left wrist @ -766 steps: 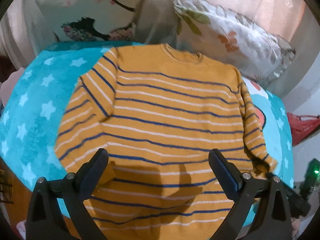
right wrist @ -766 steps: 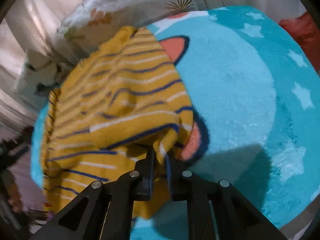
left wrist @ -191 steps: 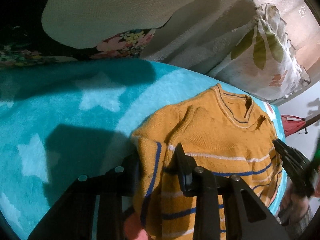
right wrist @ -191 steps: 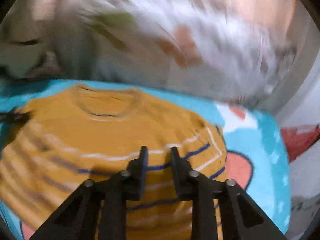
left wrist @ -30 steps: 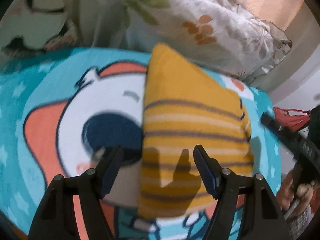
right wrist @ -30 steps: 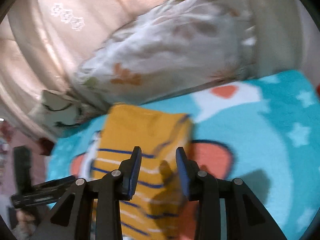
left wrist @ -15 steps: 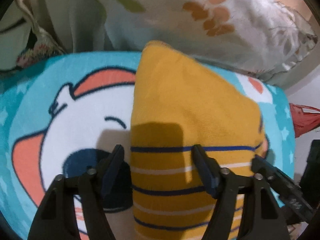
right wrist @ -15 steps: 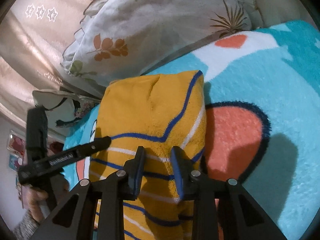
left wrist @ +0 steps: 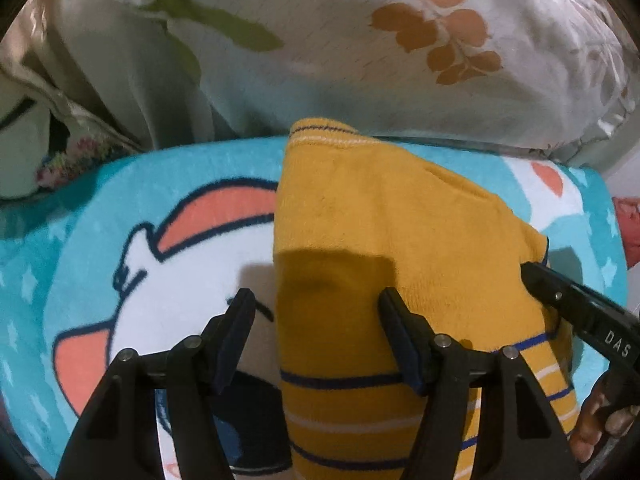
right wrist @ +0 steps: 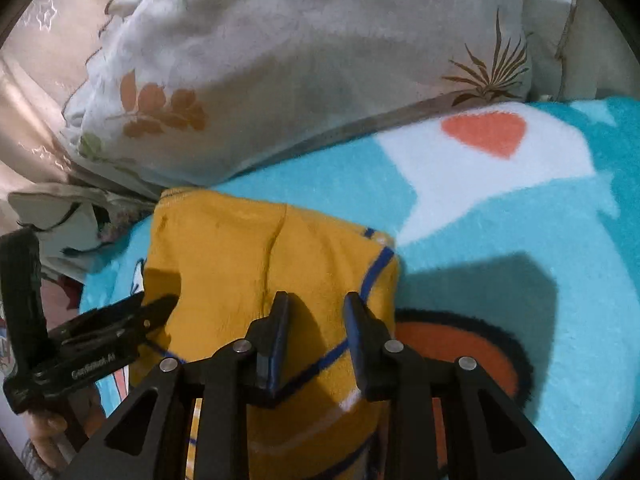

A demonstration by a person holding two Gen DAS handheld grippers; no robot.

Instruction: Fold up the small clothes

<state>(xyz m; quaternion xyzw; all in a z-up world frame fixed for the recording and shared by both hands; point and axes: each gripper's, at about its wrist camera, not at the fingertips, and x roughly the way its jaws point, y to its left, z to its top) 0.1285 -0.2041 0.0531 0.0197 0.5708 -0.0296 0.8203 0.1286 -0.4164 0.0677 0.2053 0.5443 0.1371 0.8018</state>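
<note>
- my left gripper (left wrist: 316,334) gapes wide over the folded mustard-yellow striped knit sweater (left wrist: 384,248), gripping nothing.
- my right gripper (right wrist: 316,330) stands partly open, empty above it.

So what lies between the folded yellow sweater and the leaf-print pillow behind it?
In the right wrist view, only a bare strip of the teal blanket separates the sweater from the pillow.

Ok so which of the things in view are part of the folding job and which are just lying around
Part of the job:
- yellow striped sweater, folded, lying on the blanket
- left gripper, open over it
- right gripper, open over it

Just lying about:
- teal cartoon blanket
- leaf-print pillow
- smaller pillow at far left
</note>
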